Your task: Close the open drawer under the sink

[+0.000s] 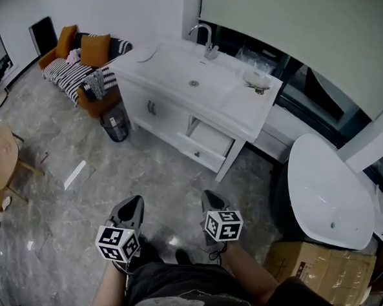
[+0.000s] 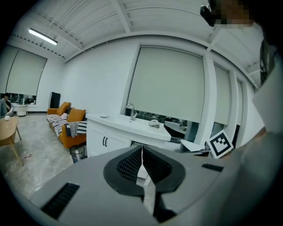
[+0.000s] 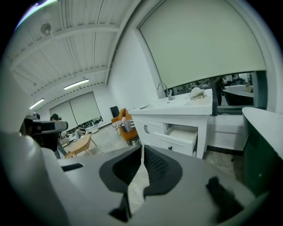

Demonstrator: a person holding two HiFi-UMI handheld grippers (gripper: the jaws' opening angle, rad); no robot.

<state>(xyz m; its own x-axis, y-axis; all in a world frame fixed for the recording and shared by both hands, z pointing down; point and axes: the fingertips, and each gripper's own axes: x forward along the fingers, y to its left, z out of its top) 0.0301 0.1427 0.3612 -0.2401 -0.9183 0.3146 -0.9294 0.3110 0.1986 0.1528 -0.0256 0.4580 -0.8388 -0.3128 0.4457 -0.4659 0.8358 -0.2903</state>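
Grippers both shut and empty: left gripper (image 1: 135,200) and right gripper (image 1: 209,195) each show pads pressed together with nothing between. Drawer (image 1: 207,145) stands pulled out of the vanity (image 1: 181,114) under the sink (image 1: 183,74), on its right-hand side. It's at 12 o'clock from the right gripper and well apart from it. No contact, not closed yet.

Risks as I see them:
- Off-centre push: drawer could rack on its runners and jam half in. Better to aim near the pull (image 1: 196,154), square to the front.
- Closed tips are narrow. On that smooth white front they could skid up over the top edge and into the drawer.
- Leg (image 1: 225,165) sits at 3 o'clock of the drawer front, just beside it. Right gripper going wide would clip it.
- Too hard a shove and it may bounce back out.
- Tub (image 1: 331,190) is at 2 o'clock of the right gripper, on that elbow's side. Bin (image 1: 116,122) is at 11 o'clock of the left gripper, probably out of the way.

Pose: both held low in front of the person's body, side by side, near each other but not touching, marker cubes up. Both point toward the vanity, tilted a bit down. Forearms come in from 6 o'clock. Right one lines up better with the drawer. Left points more at the closed doors (image 1: 149,108).
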